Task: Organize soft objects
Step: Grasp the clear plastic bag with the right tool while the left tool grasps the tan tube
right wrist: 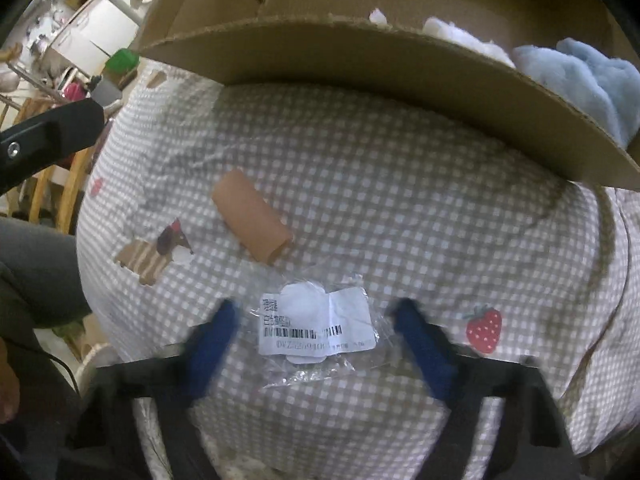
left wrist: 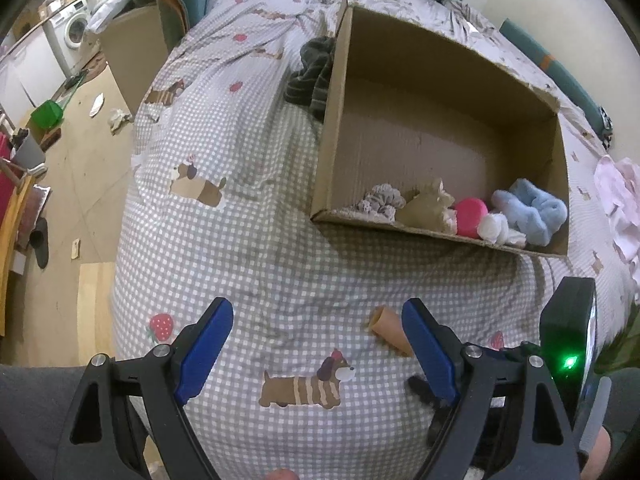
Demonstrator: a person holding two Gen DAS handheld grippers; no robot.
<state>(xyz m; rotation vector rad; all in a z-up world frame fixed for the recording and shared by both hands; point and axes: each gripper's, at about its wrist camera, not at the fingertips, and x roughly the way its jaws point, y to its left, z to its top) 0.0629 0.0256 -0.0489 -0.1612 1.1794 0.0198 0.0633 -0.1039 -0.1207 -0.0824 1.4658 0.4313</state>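
On a bed spread with a checked quilt [left wrist: 248, 208], I work toward a cardboard box [left wrist: 340, 128] that sits open-topped at its far side, its near wall low enough to drop things over. Inside, along that near wall, lie the soft items already gathered: a blue fluffy piece [left wrist: 532, 208], a pink round one [left wrist: 472, 216], a tan one [left wrist: 428, 208] and a grey ruffled one [left wrist: 380, 200]. Outside the box, a tan roll [right wrist: 252, 220] rests on the quilt, just beside a clear packet [right wrist: 316, 328] with a white barcode label. My right gripper [right wrist: 316, 336] points down with the packet between its blue fingers [right wrist: 424, 348], which stand apart from it on both sides, blurred; I judge the packet my next pick. My left gripper [left wrist: 316, 344] hovers spread and empty over the quilt, near the roll.
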